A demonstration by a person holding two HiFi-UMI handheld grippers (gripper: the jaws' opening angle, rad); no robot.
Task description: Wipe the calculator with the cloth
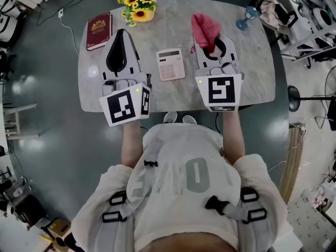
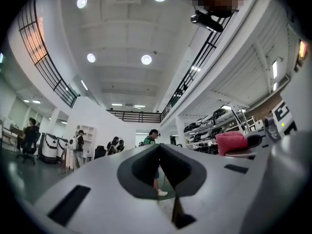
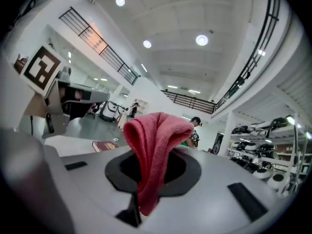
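Observation:
A pale pink calculator (image 1: 170, 64) lies flat on the grey marble table (image 1: 252, 62), between my two grippers. Both are held up in front of the person, above the table. My right gripper (image 1: 214, 40) is shut on a red cloth (image 1: 205, 28). In the right gripper view the cloth (image 3: 155, 145) sticks up past the jaw tips and hangs down between the jaws. My left gripper (image 1: 122, 34) is shut, its jaws meeting at the tip (image 2: 159, 147) with nothing between them. The left gripper view also shows the cloth (image 2: 231, 142) off to the right.
A dark red book (image 1: 99, 30) lies at the table's far left. A bunch of sunflowers (image 1: 138, 7) stands at the far middle, a blue glass (image 1: 244, 21) at the far right. Shelves and several people fill the hall beyond.

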